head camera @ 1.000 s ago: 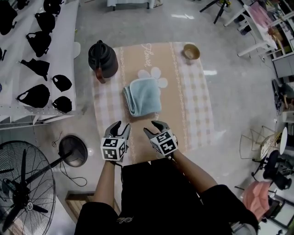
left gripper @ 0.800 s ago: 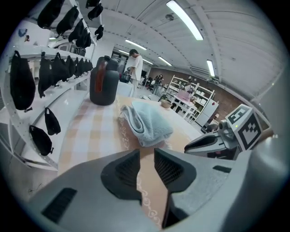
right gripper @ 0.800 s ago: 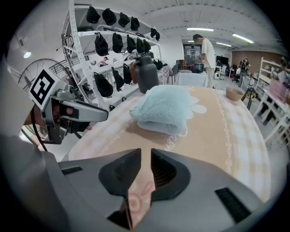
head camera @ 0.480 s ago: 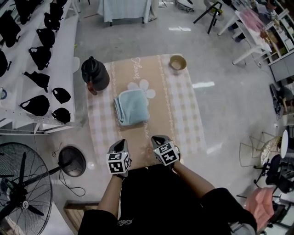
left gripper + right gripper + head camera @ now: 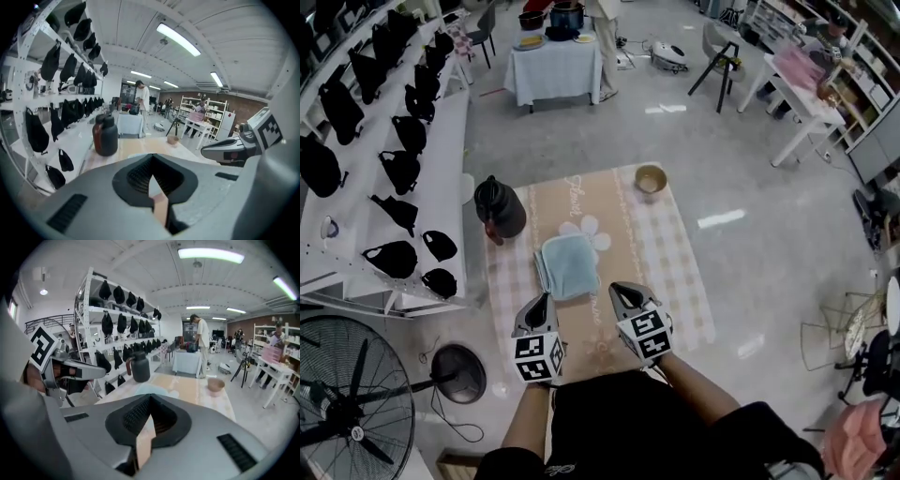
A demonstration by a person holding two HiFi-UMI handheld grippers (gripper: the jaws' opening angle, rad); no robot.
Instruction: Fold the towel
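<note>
The folded towel (image 5: 567,267) lies nearly square, layered edge toward the jug (image 5: 499,208).

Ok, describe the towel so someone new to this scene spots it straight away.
Find the beige checked mat spread on the grey floor beside the white shelves. The towel lies near its middle, below and right of the black jug in the head view. It is the only soft, pale blue thing there, a flat folded square, unlike the hard jug and the small brown bowl.
</note>
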